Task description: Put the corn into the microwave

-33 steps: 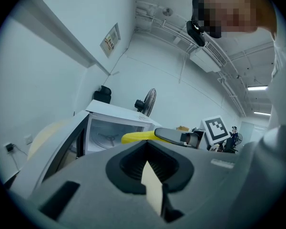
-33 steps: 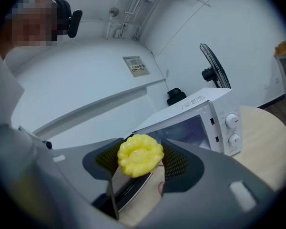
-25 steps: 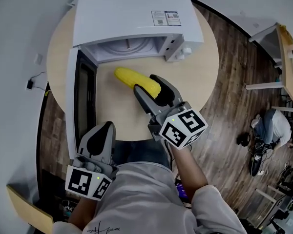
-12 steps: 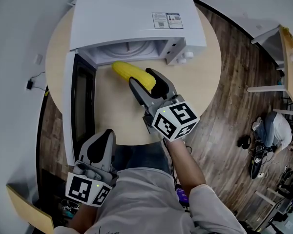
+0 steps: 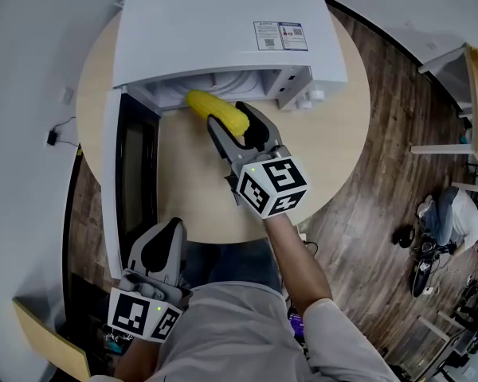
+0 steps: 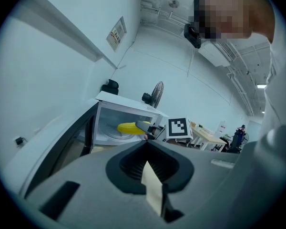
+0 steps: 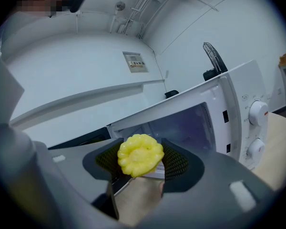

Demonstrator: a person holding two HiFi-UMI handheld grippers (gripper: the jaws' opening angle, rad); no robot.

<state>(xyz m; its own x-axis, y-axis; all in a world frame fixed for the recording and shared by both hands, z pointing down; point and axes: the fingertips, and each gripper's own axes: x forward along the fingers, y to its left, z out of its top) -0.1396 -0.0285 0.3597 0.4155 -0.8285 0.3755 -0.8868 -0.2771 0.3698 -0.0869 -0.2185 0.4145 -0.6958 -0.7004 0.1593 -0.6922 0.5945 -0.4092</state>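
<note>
Counted: 1 corn (image 5: 213, 110), 1 microwave (image 5: 223, 30), 2 grippers, 1 round table (image 5: 338, 134). The microwave has 2 knobs (image 7: 257, 112) on its front panel, one above the other, and 1 door (image 5: 131, 173), swung fully open to the left side.

The right gripper (image 5: 229, 118) has its jaws wide apart and pressed on the corn from both sides, approx. at the cob's thick end. The cob is yellow and lies about level, above the table, not touching it. Its free end points to the oven cavity and is just at the opening. If the tip is already past the edge, I cannot tell.

The left gripper (image 5: 169, 228) is low at the table's near edge, well apart from the corn. Its jaws are together, with nothing between them.

Writing: a sticker (image 5: 280, 36) w/ two square codes is on the microwave's top, the print too small to read. A small sign (image 7: 134, 61) is on the wall, also not readable. Each gripper has a cube w/ black-white square markers.

Around: a fan (image 6: 155, 93) shows behind the microwave. On the wood floor (image 5: 382, 173) at the right side a person (image 5: 454, 213) is sitting, near some desks. The open door stands between the left gripper and the cavity; no thing is in the way between the corn and the opening.
</note>
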